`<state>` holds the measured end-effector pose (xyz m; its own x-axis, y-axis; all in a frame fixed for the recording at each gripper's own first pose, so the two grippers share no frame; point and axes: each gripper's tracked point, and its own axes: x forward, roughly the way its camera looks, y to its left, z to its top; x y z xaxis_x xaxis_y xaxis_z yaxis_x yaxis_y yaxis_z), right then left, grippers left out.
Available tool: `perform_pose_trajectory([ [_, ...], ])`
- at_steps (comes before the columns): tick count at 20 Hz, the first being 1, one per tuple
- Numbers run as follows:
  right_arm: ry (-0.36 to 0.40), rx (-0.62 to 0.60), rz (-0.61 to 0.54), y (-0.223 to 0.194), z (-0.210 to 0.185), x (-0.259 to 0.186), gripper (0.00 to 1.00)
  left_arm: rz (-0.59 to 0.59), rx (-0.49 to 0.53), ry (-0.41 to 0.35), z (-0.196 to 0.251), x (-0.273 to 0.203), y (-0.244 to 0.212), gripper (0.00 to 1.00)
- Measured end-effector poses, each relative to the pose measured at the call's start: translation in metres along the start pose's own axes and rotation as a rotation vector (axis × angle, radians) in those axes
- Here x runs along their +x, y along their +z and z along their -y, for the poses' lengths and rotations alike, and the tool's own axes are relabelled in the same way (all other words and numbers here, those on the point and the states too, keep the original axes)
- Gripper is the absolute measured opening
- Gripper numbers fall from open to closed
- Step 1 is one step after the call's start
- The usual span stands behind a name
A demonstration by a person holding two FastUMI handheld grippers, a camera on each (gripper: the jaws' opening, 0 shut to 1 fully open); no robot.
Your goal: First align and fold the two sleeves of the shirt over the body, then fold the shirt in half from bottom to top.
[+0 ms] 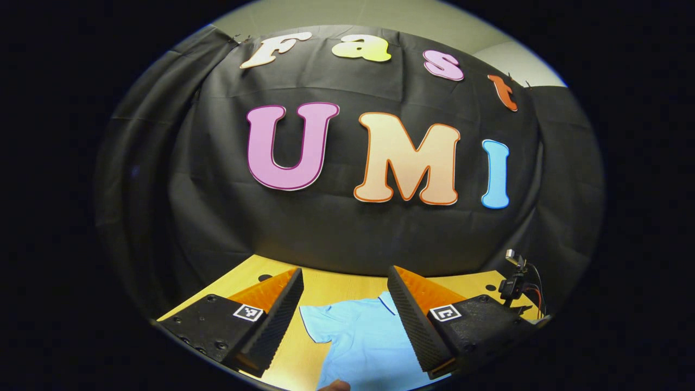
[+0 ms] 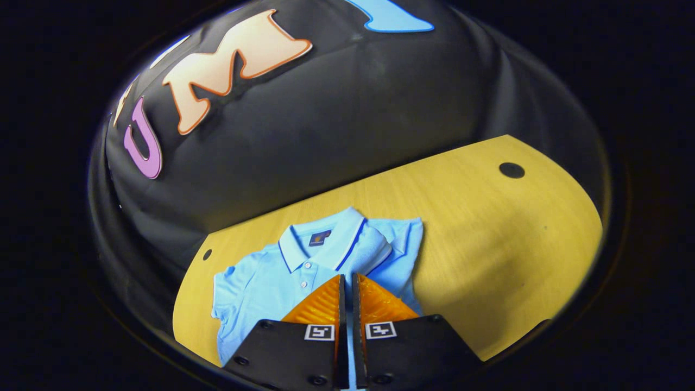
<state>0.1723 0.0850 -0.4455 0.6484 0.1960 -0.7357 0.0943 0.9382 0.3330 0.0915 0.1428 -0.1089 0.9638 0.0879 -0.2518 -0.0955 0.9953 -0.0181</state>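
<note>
Shirt lies flat on the counter, one sleeve folded over near the collar; right claw clenched over it, possibly pinching fabric, could drag that fold loose; left claw released above.

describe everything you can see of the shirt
The shirt is a light blue short-sleeved polo of knit-looking fabric, with dark piping on the collar, a buttoned placket and a small dark neck label. It lies face up on the wooden table, one sleeve spread flat, the other folded over the body. The right gripper is closed over its front.
</note>
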Motion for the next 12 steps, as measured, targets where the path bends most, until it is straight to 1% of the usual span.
perform_pose_trajectory([
  [2, -0.001, -0.002, -0.023, -0.009, -0.003, 0.003, 0.06, -0.017, -0.009, 0.007, -0.005, 0.005, -0.007, 0.95],
  [3, 0.011, 0.002, -0.033, -0.010, -0.006, -0.002, 0.07, -0.024, -0.015, 0.010, -0.008, 0.007, -0.010, 0.95],
  [4, 0.035, 0.007, -0.034, -0.009, -0.012, -0.004, 0.28, -0.029, -0.020, 0.015, -0.010, 0.011, -0.013, 0.95],
  [5, 0.045, -0.002, -0.019, -0.004, -0.015, -0.008, 0.46, -0.037, -0.023, 0.019, -0.013, 0.015, -0.018, 0.95],
  [7, 0.041, -0.045, 0.022, 0.010, -0.014, -0.023, 0.83, -0.055, -0.025, 0.028, -0.018, 0.026, -0.027, 0.95],
  [8, 0.041, -0.063, 0.032, 0.013, -0.014, -0.029, 0.97, -0.071, -0.027, 0.030, -0.019, 0.032, -0.034, 0.95],
  [12, 0.050, -0.139, 0.080, 0.027, -0.015, -0.067, 0.97, -0.129, -0.035, 0.050, -0.027, 0.060, -0.063, 0.95],
])
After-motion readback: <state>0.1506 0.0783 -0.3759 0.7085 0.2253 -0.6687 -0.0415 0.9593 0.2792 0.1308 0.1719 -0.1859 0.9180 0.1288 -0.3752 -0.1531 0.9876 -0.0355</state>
